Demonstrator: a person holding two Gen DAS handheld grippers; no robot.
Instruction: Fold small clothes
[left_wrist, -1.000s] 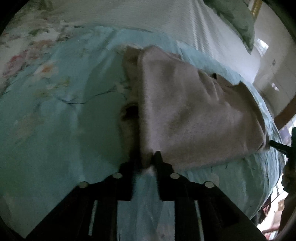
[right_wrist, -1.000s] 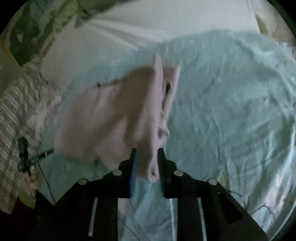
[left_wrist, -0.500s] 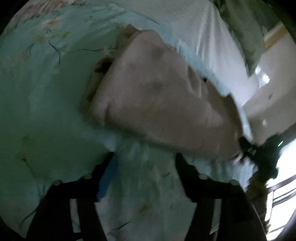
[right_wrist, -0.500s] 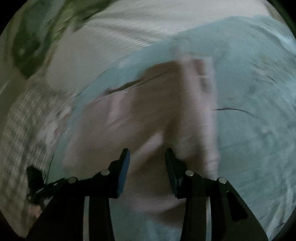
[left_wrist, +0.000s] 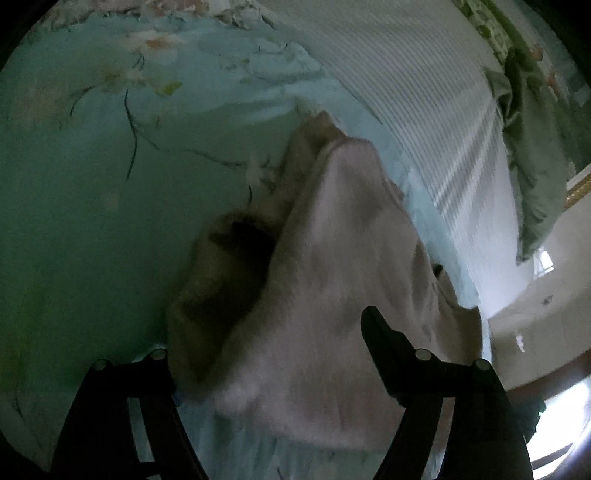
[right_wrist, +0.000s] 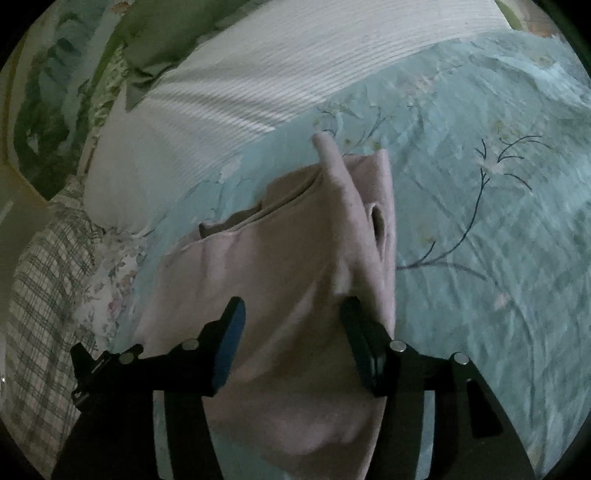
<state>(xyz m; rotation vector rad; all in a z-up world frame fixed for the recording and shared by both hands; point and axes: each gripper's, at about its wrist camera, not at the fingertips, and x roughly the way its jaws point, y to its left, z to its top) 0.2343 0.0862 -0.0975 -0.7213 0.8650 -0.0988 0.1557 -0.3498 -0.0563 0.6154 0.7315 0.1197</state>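
Pink folded fleece garment (right_wrist: 295, 280) lies on the light-blue floral bedsheet (right_wrist: 480, 258); left gripper (left_wrist: 273, 339) and right gripper (right_wrist: 291, 314) hover spread apart above it.

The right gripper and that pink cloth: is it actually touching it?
Cannot tell. In the right wrist view the right gripper is open, its fingers spread over the pink garment, but nothing shows plainly whether the tips press the cloth or hover.

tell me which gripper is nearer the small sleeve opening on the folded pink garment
Right. The right gripper hangs open over the pink garment, just below the sleeve opening. The left gripper, also open, shows no such opening.
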